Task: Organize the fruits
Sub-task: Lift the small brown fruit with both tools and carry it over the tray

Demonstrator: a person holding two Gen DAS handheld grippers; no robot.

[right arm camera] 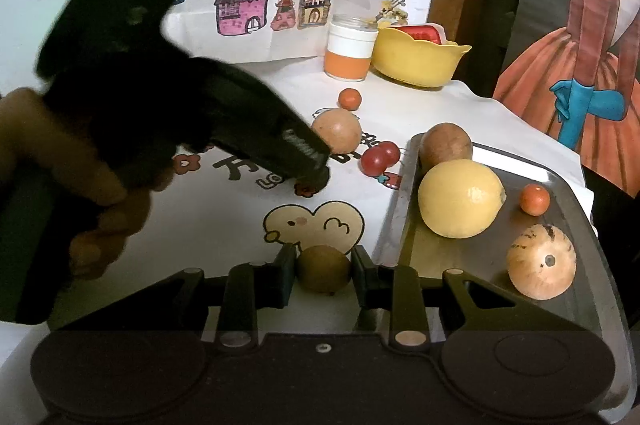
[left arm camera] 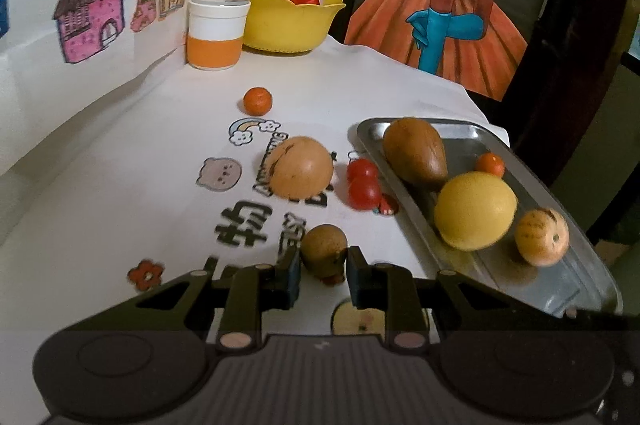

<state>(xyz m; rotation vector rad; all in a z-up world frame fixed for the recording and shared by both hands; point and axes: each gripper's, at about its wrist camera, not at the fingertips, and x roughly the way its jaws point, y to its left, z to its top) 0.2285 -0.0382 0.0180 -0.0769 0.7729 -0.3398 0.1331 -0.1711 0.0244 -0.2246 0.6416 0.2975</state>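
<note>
My left gripper (left arm camera: pixel 324 259) is shut on a brown kiwi (left arm camera: pixel 323 245), held low over the white printed tablecloth. My right gripper (right arm camera: pixel 324 254) is shut on a second brown kiwi (right arm camera: pixel 323 273), just left of the steel tray (right arm camera: pixel 400 193). The tray holds a lemon (right arm camera: pixel 460 199), a brown fruit (right arm camera: pixel 446 145), a small orange (right arm camera: pixel 535 199) and a tan speckled fruit (right arm camera: pixel 542 261). On the cloth lie a tan round fruit (left arm camera: pixel 300 167), two cherry tomatoes (left arm camera: pixel 362 181) and a small orange (left arm camera: pixel 258 101). The right wrist view shows the left gripper (right arm camera: pixel 312 173) from the side, its kiwi hidden.
A yellow bowl (left arm camera: pixel 292 21) holding a red item and an orange-and-white jar (left arm camera: pixel 218 29) stand at the back by the wall of drawings. The tray (left arm camera: pixel 472 141) sits near the table's right edge. A hand (right arm camera: pixel 96 185) holds the left gripper's handle.
</note>
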